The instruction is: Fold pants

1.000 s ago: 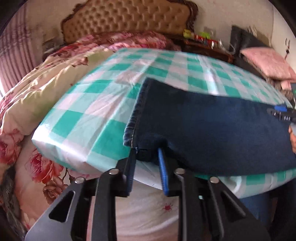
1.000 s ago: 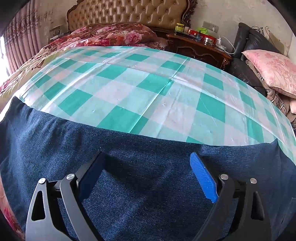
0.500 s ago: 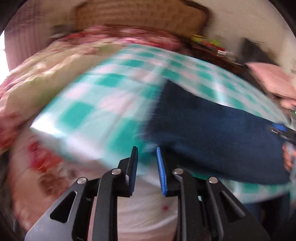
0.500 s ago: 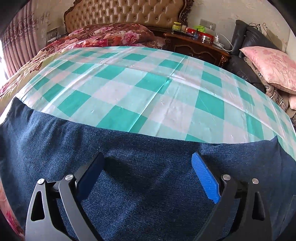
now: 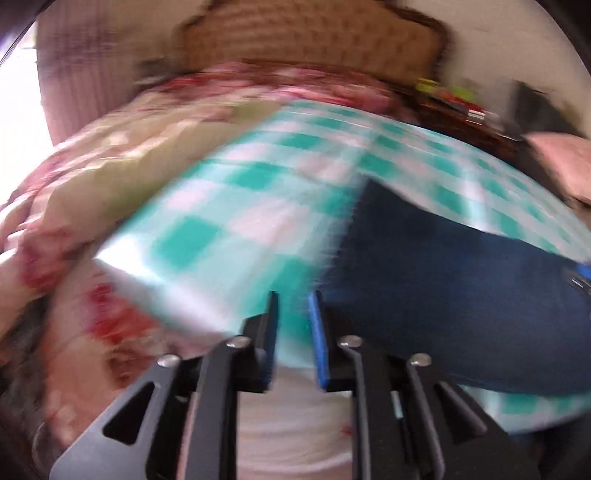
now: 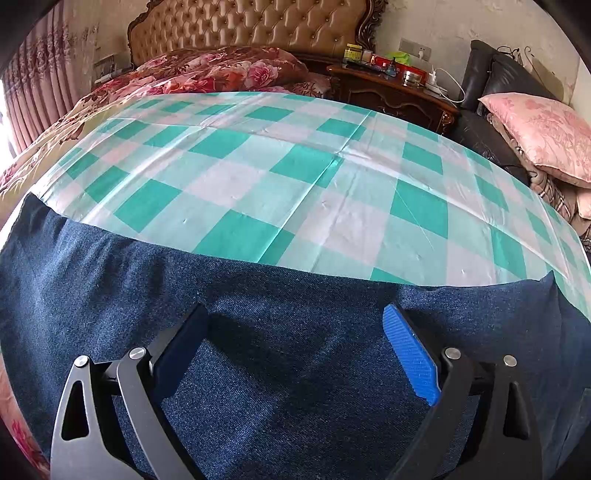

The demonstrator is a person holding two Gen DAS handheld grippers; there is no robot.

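Observation:
Dark blue denim pants (image 6: 110, 280) lie flat along the near edge of a green-and-white checked sheet (image 6: 332, 192) on the bed. My right gripper (image 6: 293, 310) stands wide open over them, both fingers resting on the denim and nothing pinched. In the blurred left wrist view the pants (image 5: 461, 288) run off to the right. My left gripper (image 5: 293, 295) sits just left of their hem end, its jaws a narrow gap apart with only the checked sheet (image 5: 221, 236) showing between them. The right gripper's tip (image 5: 580, 275) peeks in at the right edge.
A floral quilt (image 6: 207, 74) is bunched at the head of the bed under a tufted headboard (image 6: 251, 26). A dark nightstand (image 6: 391, 92) with small items and a pink pillow (image 6: 539, 136) stand to the right. The bed's edge drops off near me.
The pants' hem corner was between my left gripper's jaws; that gripper has swung left and rolled, and the corner now lies outside its right finger. The right gripper has stayed still.

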